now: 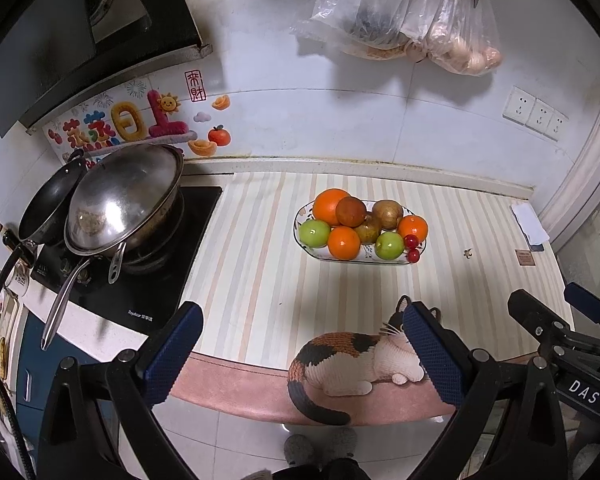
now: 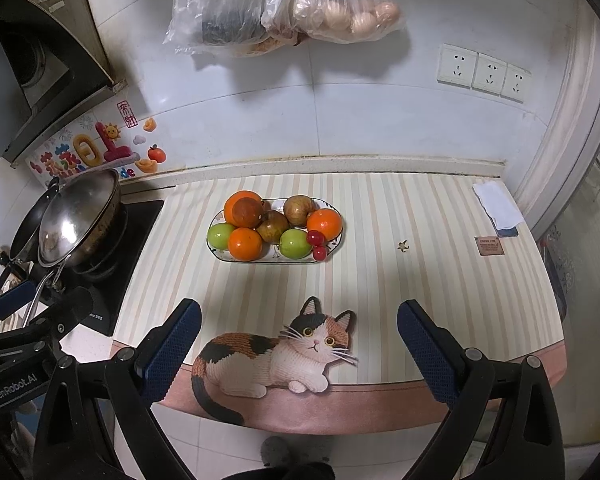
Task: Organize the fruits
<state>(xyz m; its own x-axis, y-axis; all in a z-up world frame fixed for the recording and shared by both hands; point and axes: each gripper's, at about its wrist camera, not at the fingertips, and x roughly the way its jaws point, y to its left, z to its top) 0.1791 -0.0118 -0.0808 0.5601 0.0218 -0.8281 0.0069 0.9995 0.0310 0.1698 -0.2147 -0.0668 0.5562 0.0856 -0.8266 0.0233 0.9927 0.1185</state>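
Note:
An oval patterned plate (image 1: pixel 305 245) (image 2: pixel 216 254) stands on the striped counter mat, piled with fruit: oranges (image 1: pixel 343 243) (image 2: pixel 245 244), green apples (image 1: pixel 314 233) (image 2: pixel 295 243), brownish fruits (image 1: pixel 387 214) (image 2: pixel 299 210) and red cherries (image 1: pixel 412 246) (image 2: pixel 317 243). My left gripper (image 1: pixel 302 316) is open and empty, held back at the counter's front edge. My right gripper (image 2: pixel 299 314) is open and empty, also at the front edge, and shows at the right of the left wrist view (image 1: pixel 556 320). Both are well short of the plate.
A cat picture (image 2: pixel 284 354) is printed on the mat's front edge. A stove with a lidded wok (image 1: pixel 124 200) and a black pan (image 1: pixel 50 204) stands to the left. A folded white cloth (image 2: pixel 496 205) lies far right. Plastic bags (image 2: pixel 284 4) hang on the wall.

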